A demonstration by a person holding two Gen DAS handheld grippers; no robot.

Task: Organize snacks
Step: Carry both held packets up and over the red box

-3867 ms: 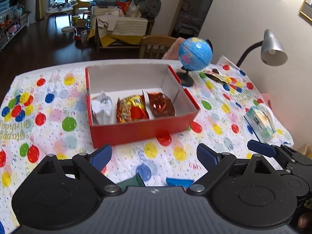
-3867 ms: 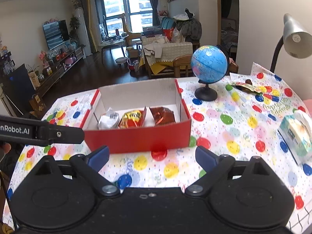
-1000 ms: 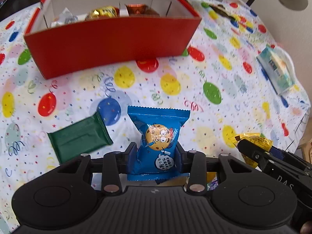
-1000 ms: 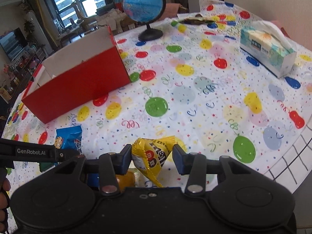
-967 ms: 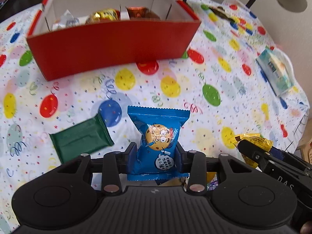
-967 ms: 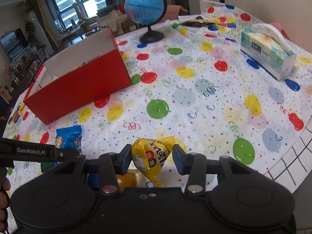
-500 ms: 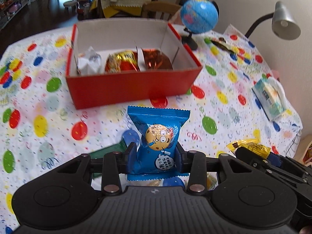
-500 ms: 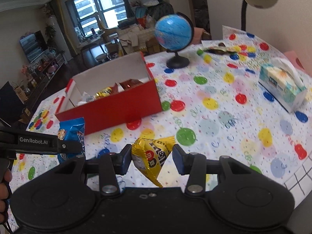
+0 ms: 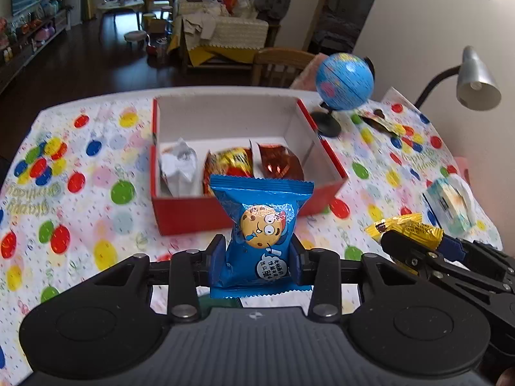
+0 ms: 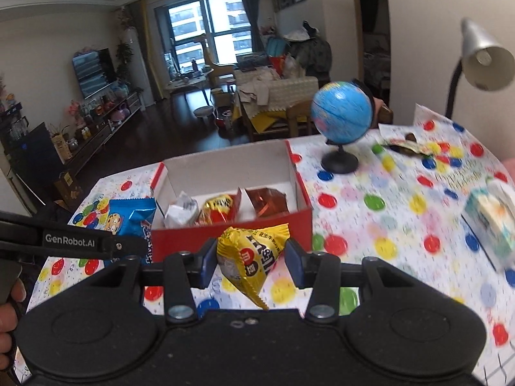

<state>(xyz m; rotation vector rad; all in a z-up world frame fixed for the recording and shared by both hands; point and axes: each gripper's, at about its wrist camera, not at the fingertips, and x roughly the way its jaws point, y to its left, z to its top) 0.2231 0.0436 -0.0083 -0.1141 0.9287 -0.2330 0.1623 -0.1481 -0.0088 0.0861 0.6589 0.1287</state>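
Observation:
My left gripper (image 9: 257,257) is shut on a blue cookie packet (image 9: 260,225) and holds it above the table in front of the red box (image 9: 180,218). My right gripper (image 10: 249,263) is shut on a yellow snack bag (image 10: 251,257), also raised before the red box (image 10: 283,222). The box holds a white packet (image 9: 178,169), a yellow-red packet (image 9: 230,165) and a brown-red packet (image 9: 278,164) in a row. The blue packet also shows in the right wrist view (image 10: 132,218), and the yellow bag in the left wrist view (image 9: 405,228).
A blue globe (image 9: 344,77) stands behind the box at the right. A tissue pack (image 9: 450,202) lies at the right edge. A desk lamp (image 9: 476,80) leans over the far right. A wrapper (image 9: 379,122) lies near the globe. A dark green packet (image 9: 222,300) peeks below the left gripper.
Both grippers have risen from the table with their packets and now look down into the box. The green packet has dropped almost out of the left view.

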